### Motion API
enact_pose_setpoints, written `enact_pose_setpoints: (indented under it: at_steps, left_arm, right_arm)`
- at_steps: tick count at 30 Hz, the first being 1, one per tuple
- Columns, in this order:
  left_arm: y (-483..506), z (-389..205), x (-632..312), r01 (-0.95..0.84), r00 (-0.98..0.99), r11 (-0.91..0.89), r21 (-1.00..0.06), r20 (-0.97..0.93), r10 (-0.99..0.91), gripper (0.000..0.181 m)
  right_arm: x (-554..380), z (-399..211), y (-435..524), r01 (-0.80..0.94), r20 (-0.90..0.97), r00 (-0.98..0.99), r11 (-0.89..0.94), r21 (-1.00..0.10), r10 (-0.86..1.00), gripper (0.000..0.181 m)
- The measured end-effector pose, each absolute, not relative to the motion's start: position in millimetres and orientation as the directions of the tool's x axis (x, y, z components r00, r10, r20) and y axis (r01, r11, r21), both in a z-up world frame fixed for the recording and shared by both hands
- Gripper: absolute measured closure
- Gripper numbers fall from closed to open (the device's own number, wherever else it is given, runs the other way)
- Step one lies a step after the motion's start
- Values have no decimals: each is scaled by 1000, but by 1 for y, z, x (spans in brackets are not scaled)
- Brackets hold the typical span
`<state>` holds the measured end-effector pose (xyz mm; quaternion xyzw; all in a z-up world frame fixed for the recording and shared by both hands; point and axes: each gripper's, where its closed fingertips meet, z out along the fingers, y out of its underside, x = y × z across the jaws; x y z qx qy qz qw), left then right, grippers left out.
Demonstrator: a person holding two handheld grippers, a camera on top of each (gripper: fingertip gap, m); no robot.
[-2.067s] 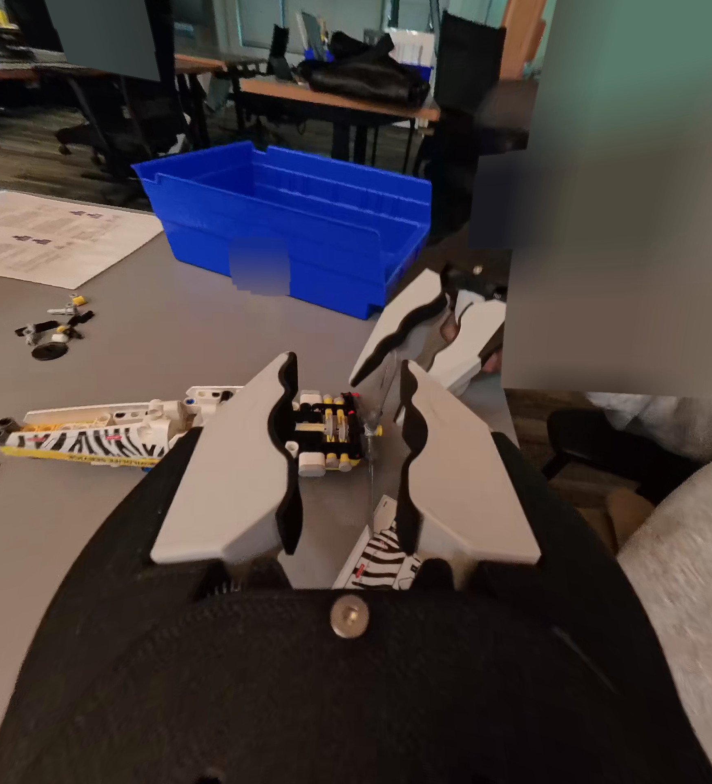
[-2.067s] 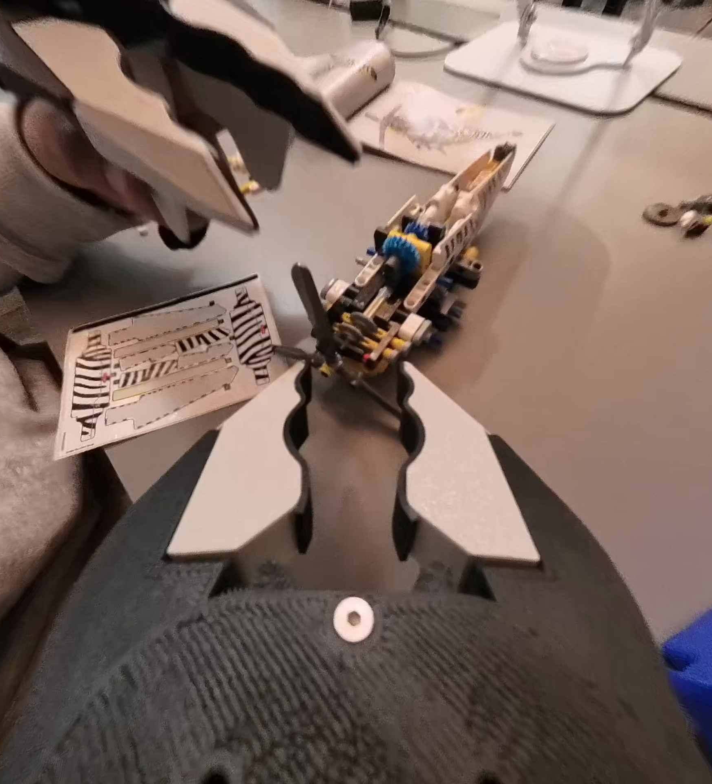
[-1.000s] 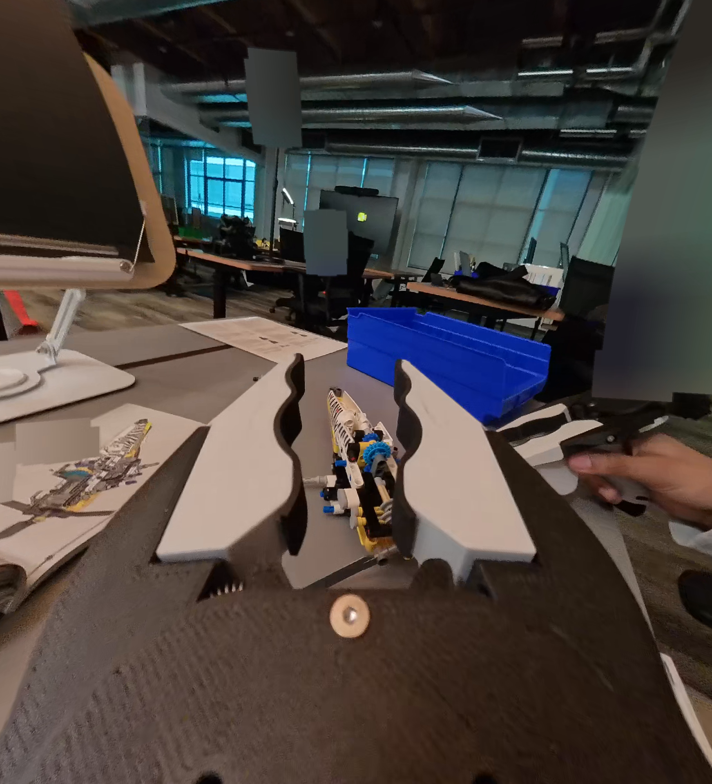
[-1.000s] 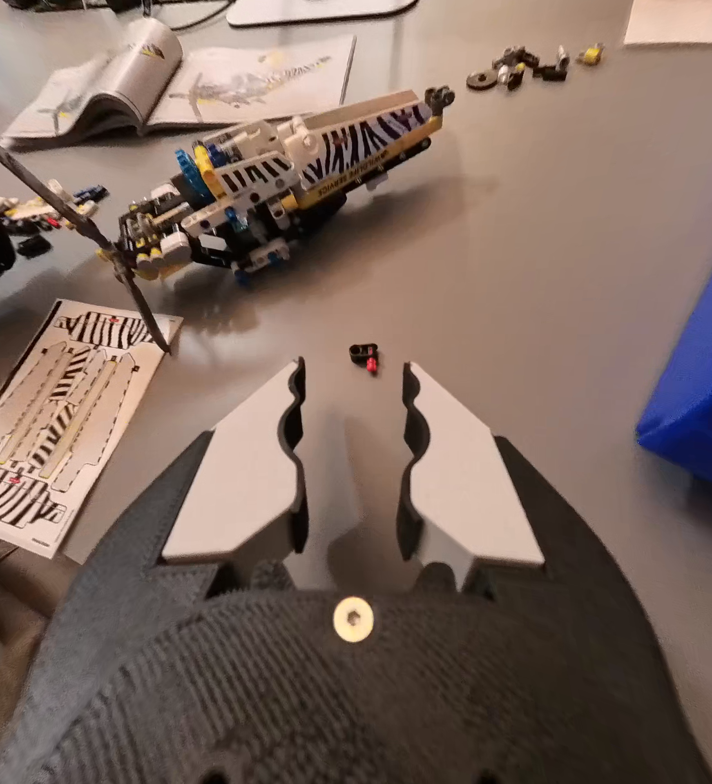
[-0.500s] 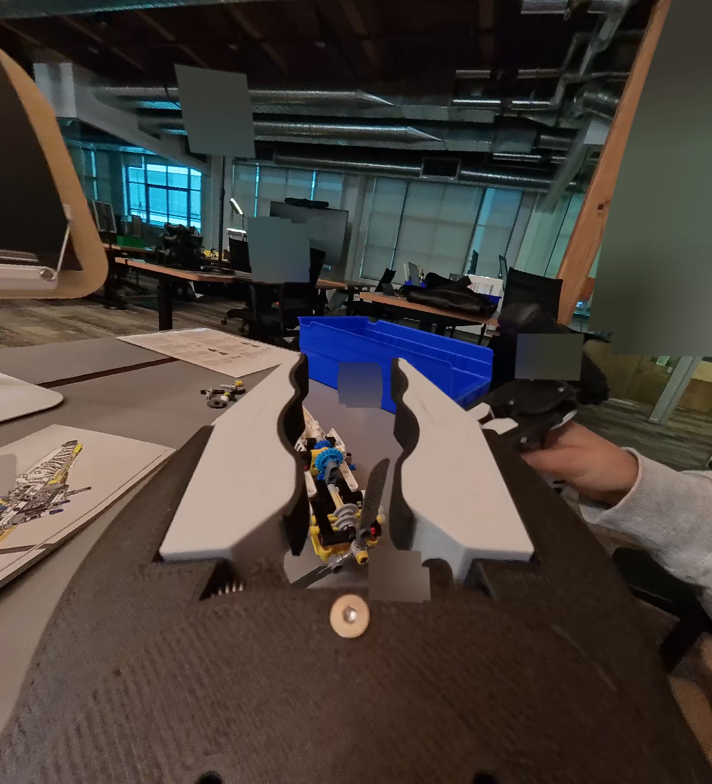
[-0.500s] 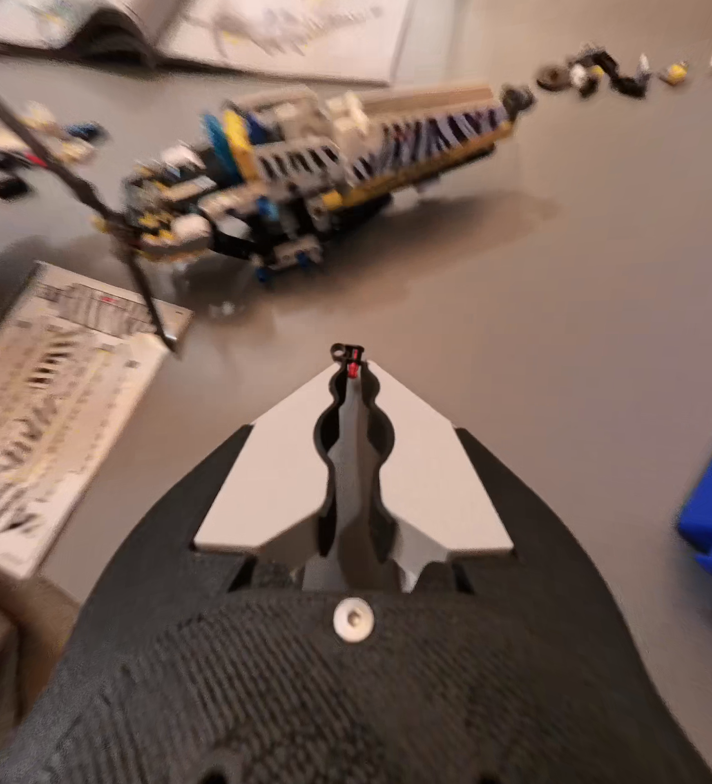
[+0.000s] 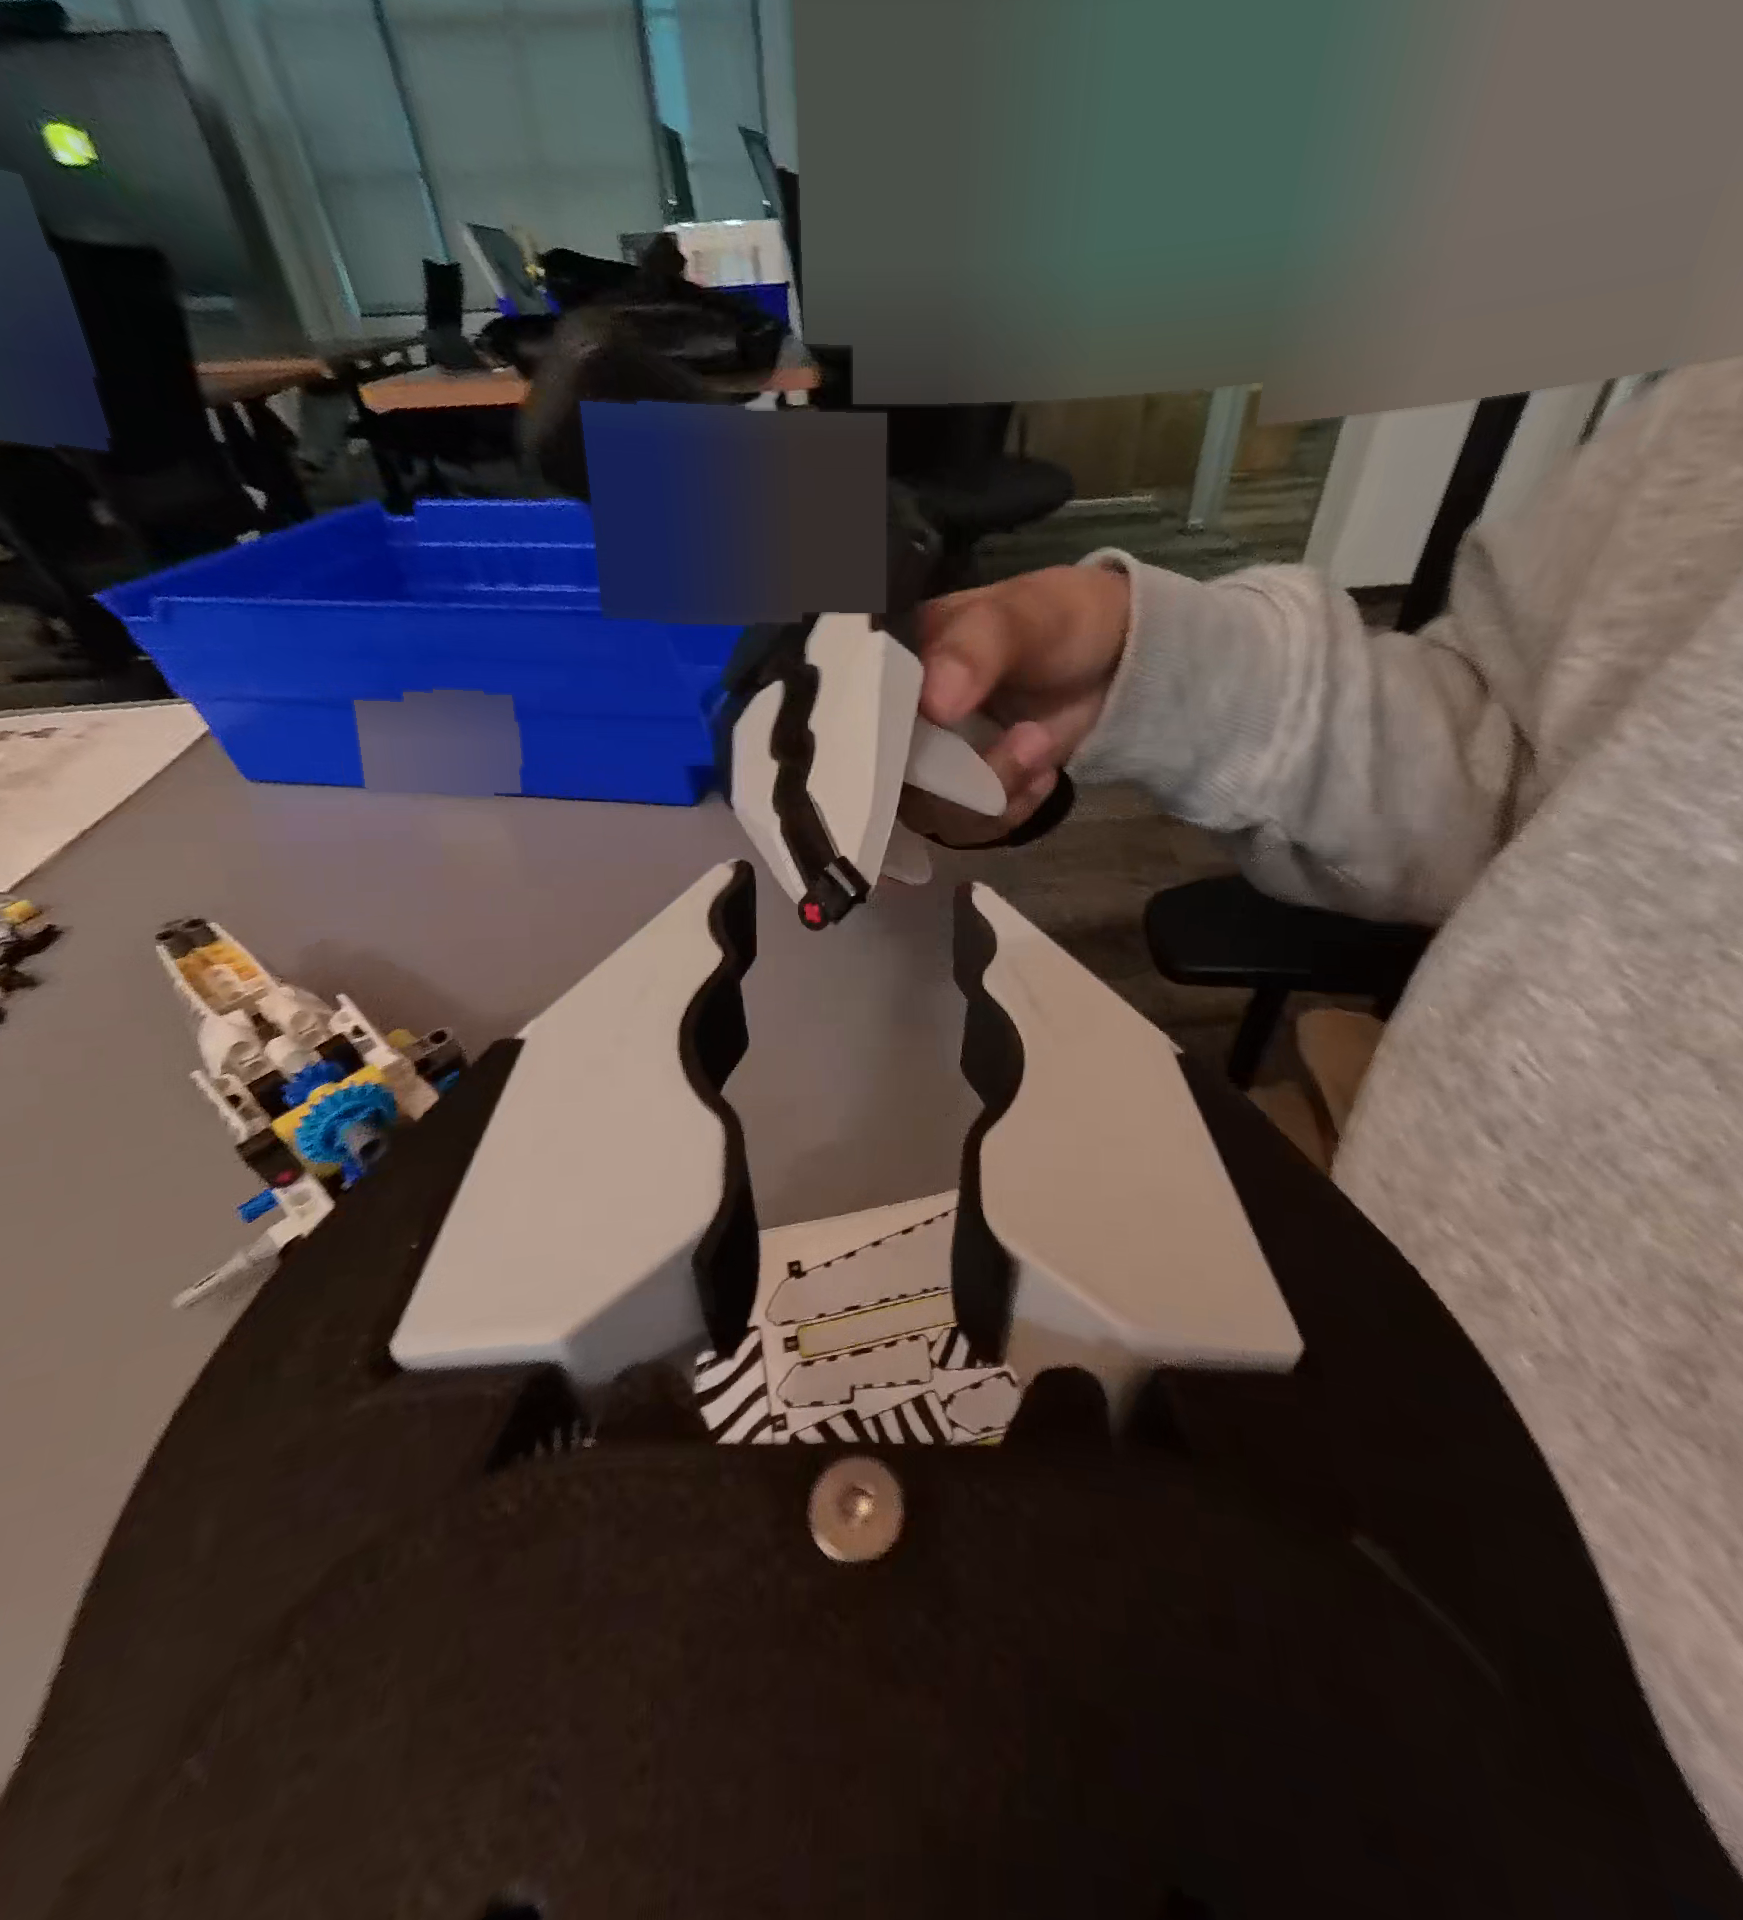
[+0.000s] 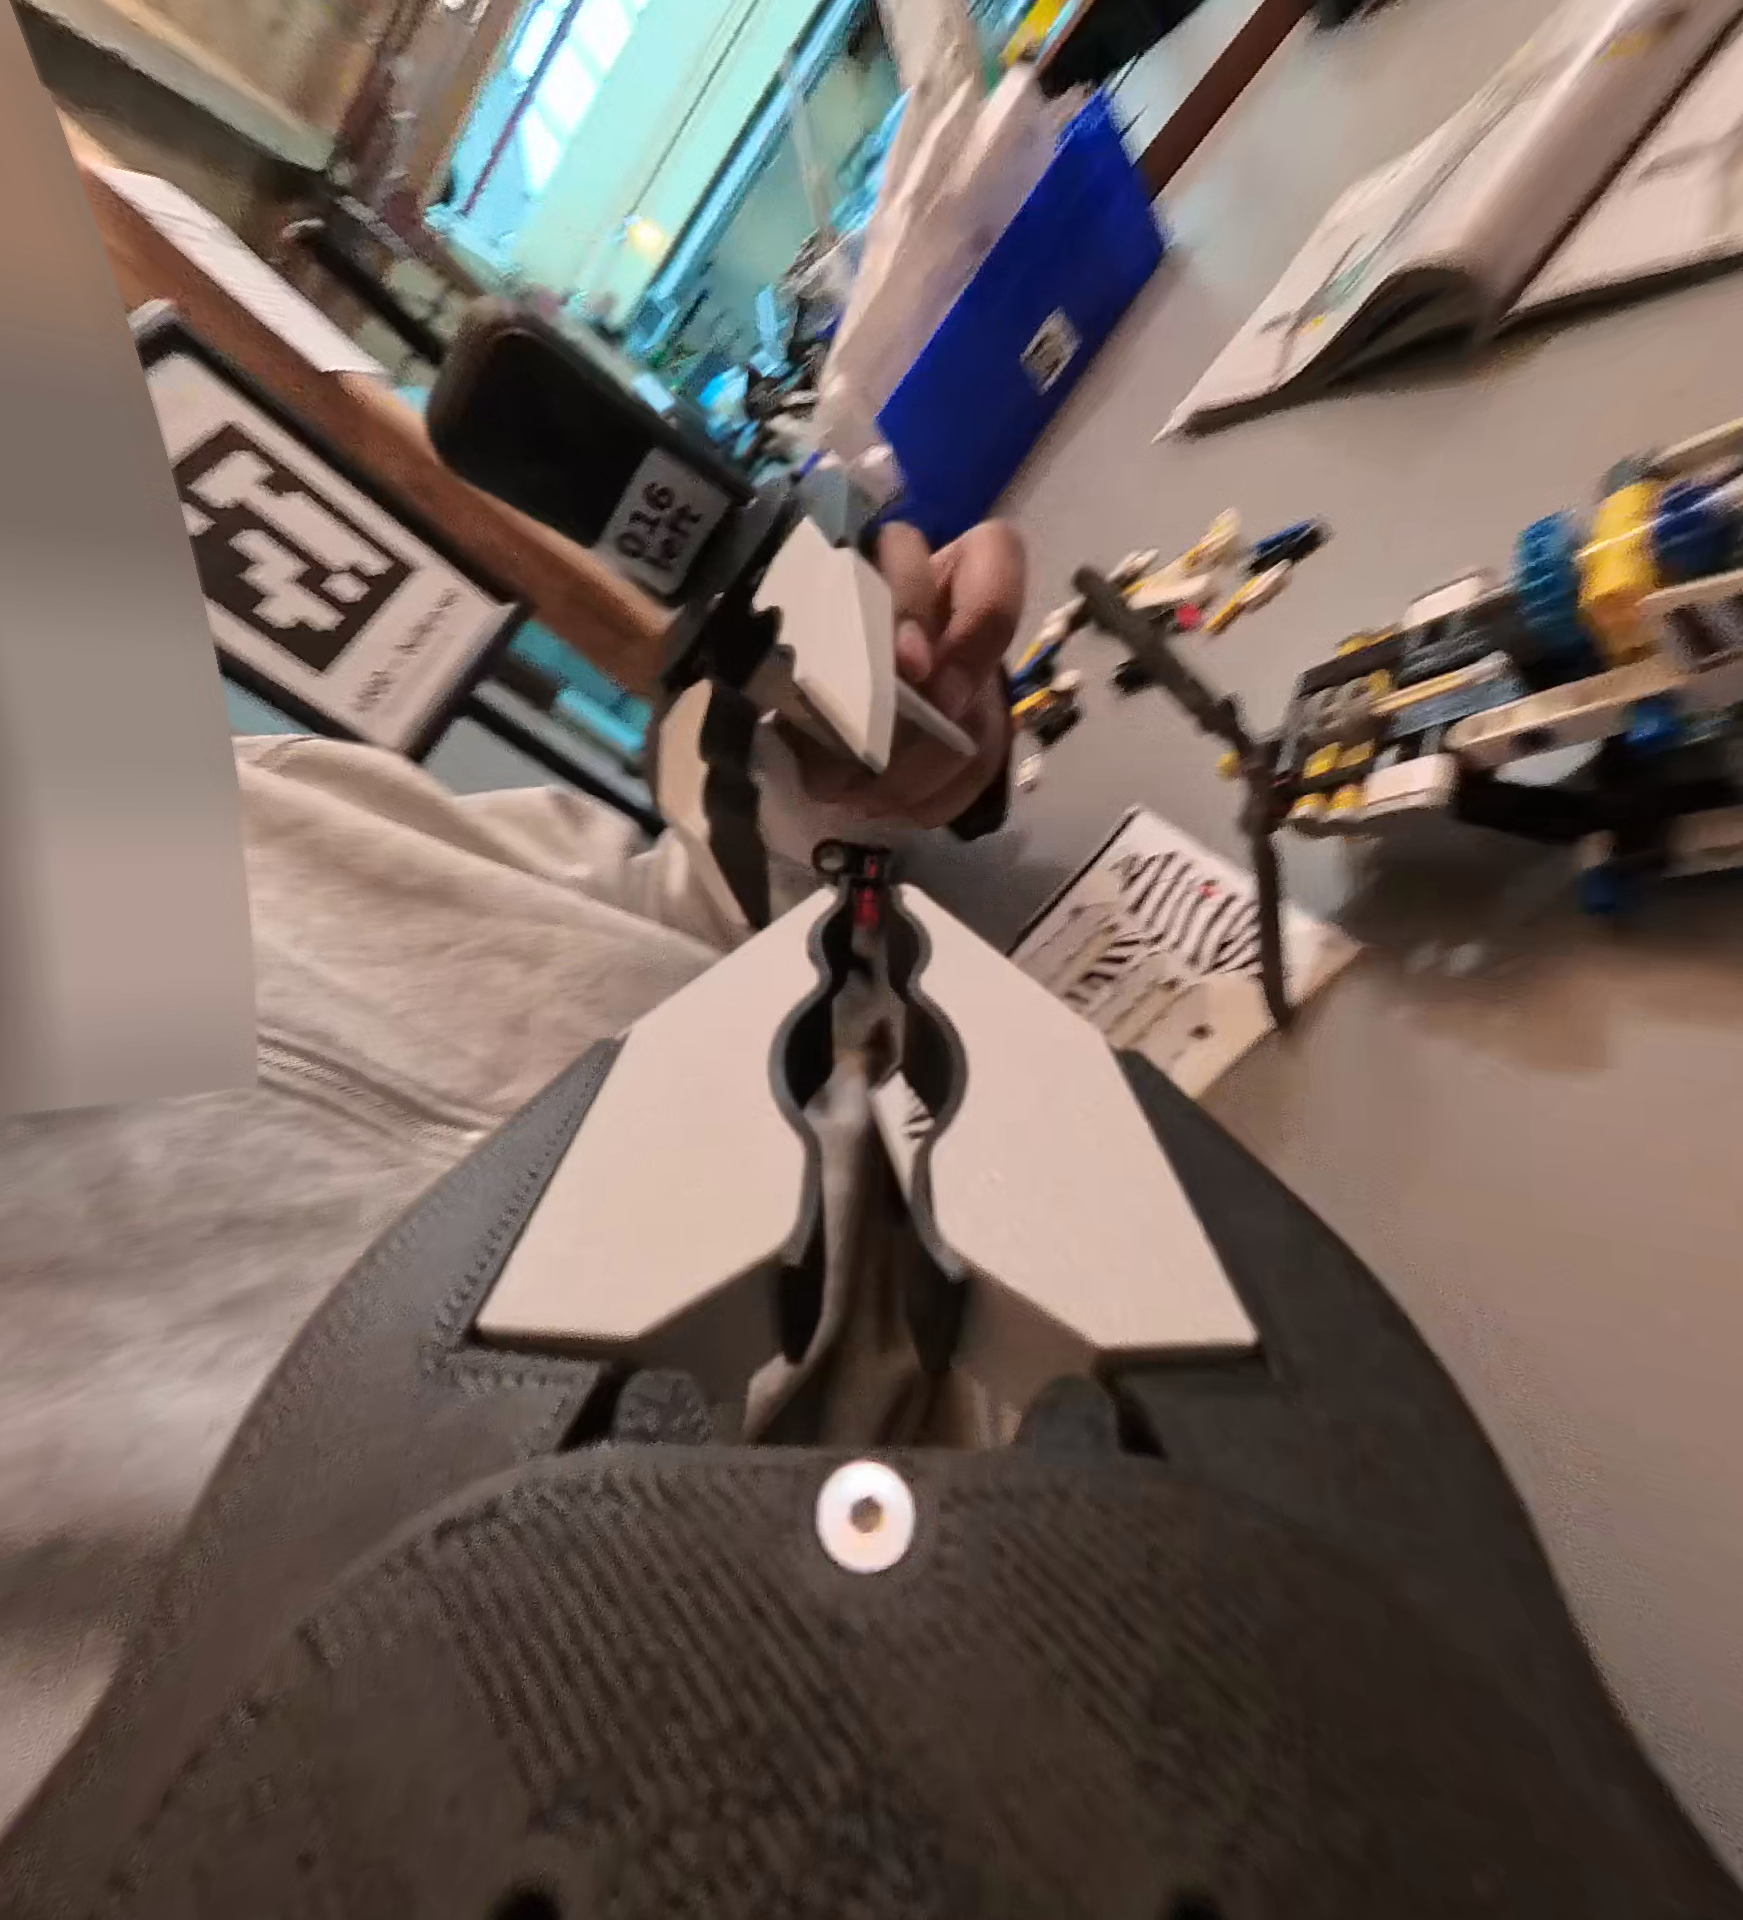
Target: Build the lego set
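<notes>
1. Black-and-red small lego piece (image 7: 825,902) is pinched at the tips of the right gripper (image 8: 859,906), raised above the grey table (image 7: 493,883).
2. Left gripper (image 7: 851,914) has its jaws apart, holding nothing, just beside that piece.
3. Lego plane model (image 7: 301,1081) lies on the table left of the left gripper; the sticker sheet (image 7: 856,1340) lies beneath it.

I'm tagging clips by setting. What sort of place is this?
Probably an open-plan office or lab: rows of desks with office chairs behind, and a grey worktable holding a blue parts bin.
</notes>
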<state>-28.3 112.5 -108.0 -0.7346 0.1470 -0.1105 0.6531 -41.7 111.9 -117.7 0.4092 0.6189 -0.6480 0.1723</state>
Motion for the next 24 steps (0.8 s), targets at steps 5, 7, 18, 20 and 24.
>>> enact_pose_setpoints:
  at_steps: [5,7,18,20,24]
  left_arm:
    - [118,-115,-16,-148,925,-125,-981,-92,-368,158]
    - [121,-116,-19,-186,933,-125,-975,-135,-333,169]
    - [126,-112,-33,-150,962,-79,-986,-127,-242,175]
    - [126,-112,-34,-140,965,-74,-987,-119,-235,175]
    - [126,-108,-34,-104,970,-42,-994,-92,-223,174]
  right_arm:
    - [-32,-127,102,828,-822,-543,-53,-558,173,178]
    - [-33,-124,101,841,-838,-529,-54,-539,134,178]
    - [-49,-117,114,789,-821,-558,-229,-570,118,179]
    - [-50,-118,114,782,-817,-563,-240,-576,127,179]
    - [-50,-114,115,762,-807,-578,-275,-586,116,179]
